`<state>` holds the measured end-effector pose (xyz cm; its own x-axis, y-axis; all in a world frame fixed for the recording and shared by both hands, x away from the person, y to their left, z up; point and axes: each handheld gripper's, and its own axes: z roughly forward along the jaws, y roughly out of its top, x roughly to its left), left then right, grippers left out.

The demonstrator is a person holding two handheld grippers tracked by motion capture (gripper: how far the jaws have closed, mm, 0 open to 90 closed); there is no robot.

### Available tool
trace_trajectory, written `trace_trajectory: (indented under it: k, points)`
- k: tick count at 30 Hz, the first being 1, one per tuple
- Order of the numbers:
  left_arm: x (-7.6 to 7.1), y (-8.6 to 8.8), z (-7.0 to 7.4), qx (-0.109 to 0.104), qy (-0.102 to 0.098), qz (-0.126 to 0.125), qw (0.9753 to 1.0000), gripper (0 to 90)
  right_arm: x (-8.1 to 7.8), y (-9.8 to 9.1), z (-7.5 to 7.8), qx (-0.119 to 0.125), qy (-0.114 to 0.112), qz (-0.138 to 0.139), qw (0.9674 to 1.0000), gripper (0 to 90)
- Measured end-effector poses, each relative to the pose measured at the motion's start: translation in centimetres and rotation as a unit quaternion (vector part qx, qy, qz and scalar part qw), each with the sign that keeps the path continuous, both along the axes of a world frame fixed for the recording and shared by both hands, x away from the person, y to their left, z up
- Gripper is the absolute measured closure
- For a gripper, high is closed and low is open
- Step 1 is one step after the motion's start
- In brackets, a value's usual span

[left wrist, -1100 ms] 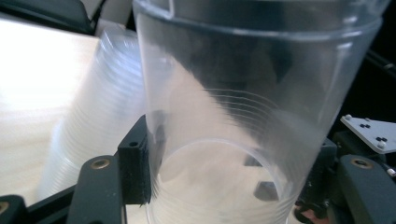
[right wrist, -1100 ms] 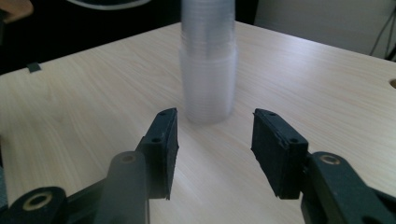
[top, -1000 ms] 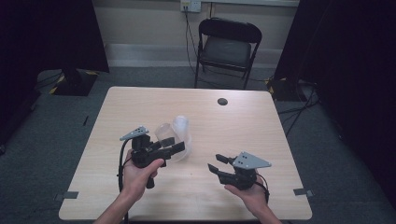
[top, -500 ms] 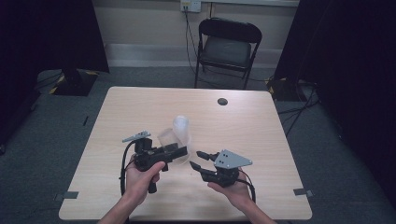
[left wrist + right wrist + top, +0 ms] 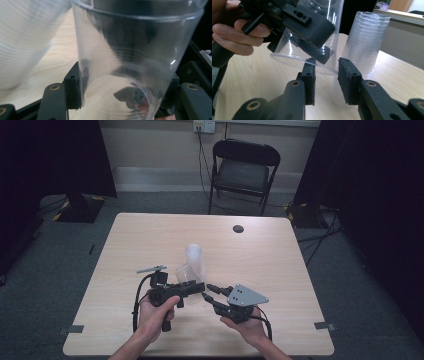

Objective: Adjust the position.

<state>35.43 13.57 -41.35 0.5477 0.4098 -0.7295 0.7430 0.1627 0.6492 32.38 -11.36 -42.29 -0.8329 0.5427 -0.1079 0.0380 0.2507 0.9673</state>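
My left gripper (image 5: 197, 289) is shut on a clear plastic cup (image 5: 185, 274), held tilted above the table; its pads (image 5: 73, 90) press the cup's wall (image 5: 130, 62) from both sides. Just behind it a stack of clear cups (image 5: 194, 256) stands upside down on the table (image 5: 150, 235). My right gripper (image 5: 207, 291) sits close to the right of the left one. Its jaws have just been closing, and the held cup's rim (image 5: 287, 58) reaches into the gap of my right gripper (image 5: 327, 80), whose pads stand clear of it. The stack (image 5: 364, 42) rises beyond.
A small black disc (image 5: 238, 228) lies near the table's far edge. A black folding chair (image 5: 243, 170) stands behind the table. Dark curtains hang at both sides, and cables run along the floor on the left and right.
My right gripper has moved left across the table up to the held cup, and its jaws have narrowed. The left gripper has shifted slightly with the cup still in it.
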Motion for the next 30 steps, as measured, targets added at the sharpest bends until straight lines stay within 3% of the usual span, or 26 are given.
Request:
trace_trajectory:
  k: [7, 13, 18, 19, 30]
  points:
    - [0.0, 0.0, -0.2, -0.023, 0.017, -0.001, 0.9996, 38.4, -0.1, 0.3, -0.1, 0.002, -0.025, -0.005, 0.9997, 71.9]
    - [0.1, 0.0, -0.4, -0.046, 0.031, -0.007, 0.9984, 38.4, 0.1, 0.6, -0.1, 0.009, -0.028, -0.009, 0.9995, 73.1]
    - [-0.2, -0.4, -0.3, -0.043, 0.032, -0.016, 0.9984, 38.4, 0.2, 1.0, -0.1, 0.016, -0.038, -0.012, 0.9991, 73.3]
    - [-0.4, -0.5, -0.4, -0.052, 0.033, -0.018, 0.9979, 38.4, 0.2, 1.0, -0.1, 0.018, -0.039, -0.012, 0.999, 73.5]
    - [-1.1, -1.1, -0.2, -0.063, 0.037, -0.028, 0.9969, 38.1, -0.1, 1.3, -0.1, 0.026, -0.067, -0.013, 0.9974, 73.3]
